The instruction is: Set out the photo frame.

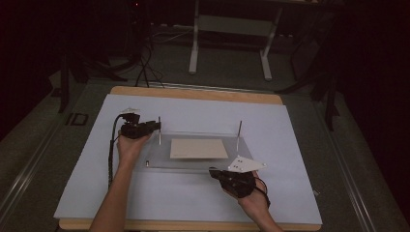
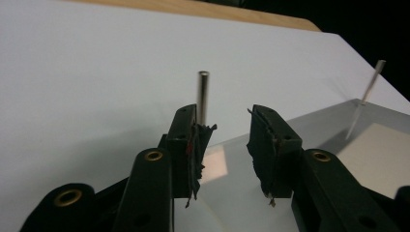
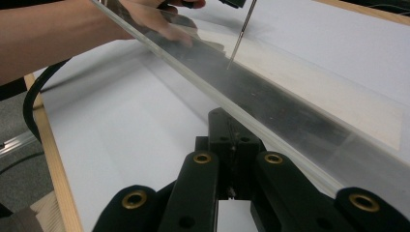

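clear plate (image 1: 193, 164) flat, two upright pins; left tongs (image 2: 225, 128) open, right tongs (image 3: 232, 140) closed empty.

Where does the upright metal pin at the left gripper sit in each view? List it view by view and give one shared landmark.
High view: the pin stands at the clear plate's far left corner, just right of the left gripper.
Left gripper view: centre, rising beside the left-hand jaw.
Right gripper view: top centre, thin and slanted, near the person's hand.
Shared landmark: the tan sheet on the plate.
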`<state>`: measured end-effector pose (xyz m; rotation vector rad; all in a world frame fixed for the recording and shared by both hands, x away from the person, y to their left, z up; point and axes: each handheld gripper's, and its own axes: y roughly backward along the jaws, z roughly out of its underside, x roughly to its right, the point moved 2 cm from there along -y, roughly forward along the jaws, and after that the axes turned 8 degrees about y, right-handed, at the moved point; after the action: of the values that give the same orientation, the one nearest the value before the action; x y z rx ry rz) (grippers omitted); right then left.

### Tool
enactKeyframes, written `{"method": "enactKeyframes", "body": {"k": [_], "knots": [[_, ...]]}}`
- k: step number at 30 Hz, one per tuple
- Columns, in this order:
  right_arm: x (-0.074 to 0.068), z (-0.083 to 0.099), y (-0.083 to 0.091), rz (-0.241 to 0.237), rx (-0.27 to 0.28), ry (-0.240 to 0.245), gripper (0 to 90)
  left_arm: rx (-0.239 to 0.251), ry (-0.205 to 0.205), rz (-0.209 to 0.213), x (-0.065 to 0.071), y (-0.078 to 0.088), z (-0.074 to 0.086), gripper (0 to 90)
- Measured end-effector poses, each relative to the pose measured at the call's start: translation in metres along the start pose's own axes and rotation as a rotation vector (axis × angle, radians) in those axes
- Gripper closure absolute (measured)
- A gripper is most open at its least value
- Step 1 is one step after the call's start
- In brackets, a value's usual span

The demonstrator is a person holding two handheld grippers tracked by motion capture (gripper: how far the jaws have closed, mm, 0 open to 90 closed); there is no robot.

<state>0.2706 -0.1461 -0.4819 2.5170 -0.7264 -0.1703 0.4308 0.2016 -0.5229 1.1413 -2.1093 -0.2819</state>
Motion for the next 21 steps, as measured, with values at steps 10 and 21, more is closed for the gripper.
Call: {"method": "enactKeyframes", "body": {"k": [10,21], "knots": [[0.005,-0.008,0.002,-0.002,0.005,0.009,90.0,0.036,-0.094,0.037,0.007,0.034,0.013,60.0],[0.012,-0.023,0.004,0.012,0.015,0.014,90.0,0.081,-0.138,0.063,0.010,0.065,0.021,58.1]]}}
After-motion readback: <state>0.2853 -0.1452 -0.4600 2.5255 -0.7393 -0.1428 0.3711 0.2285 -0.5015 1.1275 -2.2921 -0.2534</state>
